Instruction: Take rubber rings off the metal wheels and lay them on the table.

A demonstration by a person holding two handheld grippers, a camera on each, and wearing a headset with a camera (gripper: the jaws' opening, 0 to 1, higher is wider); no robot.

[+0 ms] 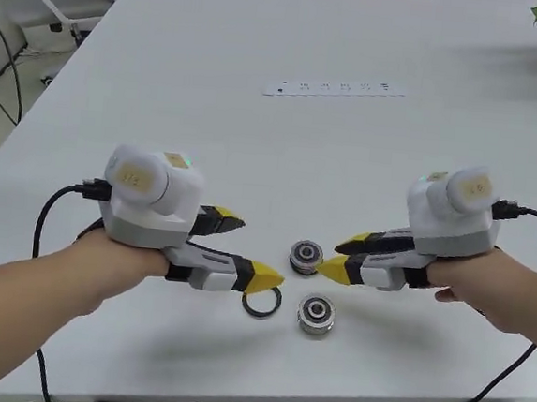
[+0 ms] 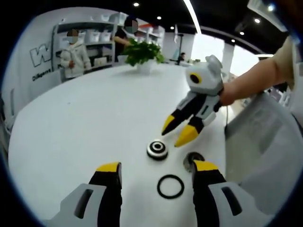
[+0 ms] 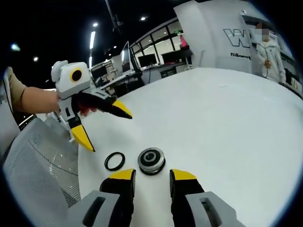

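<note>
Spread wide on left gripper [image 2: 156, 167], less on right gripper [image 3: 153, 174], pinching nothing. Could bump the wheel [image 3: 151, 161] just ahead of right fingers [image 3: 182, 176] and roll it away.

The left claw [image 2: 156, 166] holds its jaws wide apart over the white tabletop [image 2: 85, 118], with a loose black rubber ring [image 2: 171, 186] lying flat between them. Just beyond sit a metal wheel [image 2: 157, 149] and a second wheel [image 2: 190, 158], part-hidden by one jaw. The right claw [image 2: 176, 134], jaws parted, points at them. A potted plant [image 2: 142, 52] stands near the far edge.
</note>
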